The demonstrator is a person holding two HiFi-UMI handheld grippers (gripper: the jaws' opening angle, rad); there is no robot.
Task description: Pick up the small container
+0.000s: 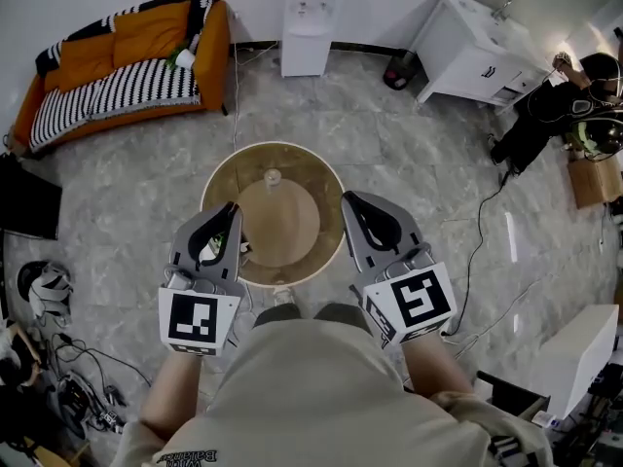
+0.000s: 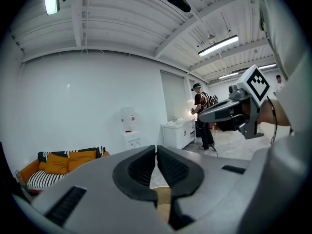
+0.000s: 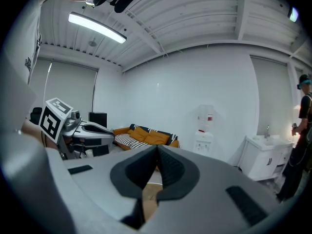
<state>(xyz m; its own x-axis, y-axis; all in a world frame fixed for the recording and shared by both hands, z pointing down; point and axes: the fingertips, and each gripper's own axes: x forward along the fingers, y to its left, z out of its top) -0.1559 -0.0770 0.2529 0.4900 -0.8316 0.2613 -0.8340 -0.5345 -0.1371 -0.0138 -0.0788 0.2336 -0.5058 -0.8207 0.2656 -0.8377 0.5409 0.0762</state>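
Both jaw pairs together, empty: left gripper (image 1: 232,206), right gripper (image 1: 348,197); round tan table (image 1: 304,168) w/ small pale container (image 1: 273,176).

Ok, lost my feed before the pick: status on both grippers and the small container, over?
Left gripper and right gripper shut, empty, at the round table's near edge. Small container on the table, untouched. Nothing seen in the way.

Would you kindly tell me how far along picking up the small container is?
Done: nothing; the small container stands untouched on the round table. In hand: nothing; the left gripper and right gripper are both shut and empty at the table's near edge. Left: open, reach, grip, lift.
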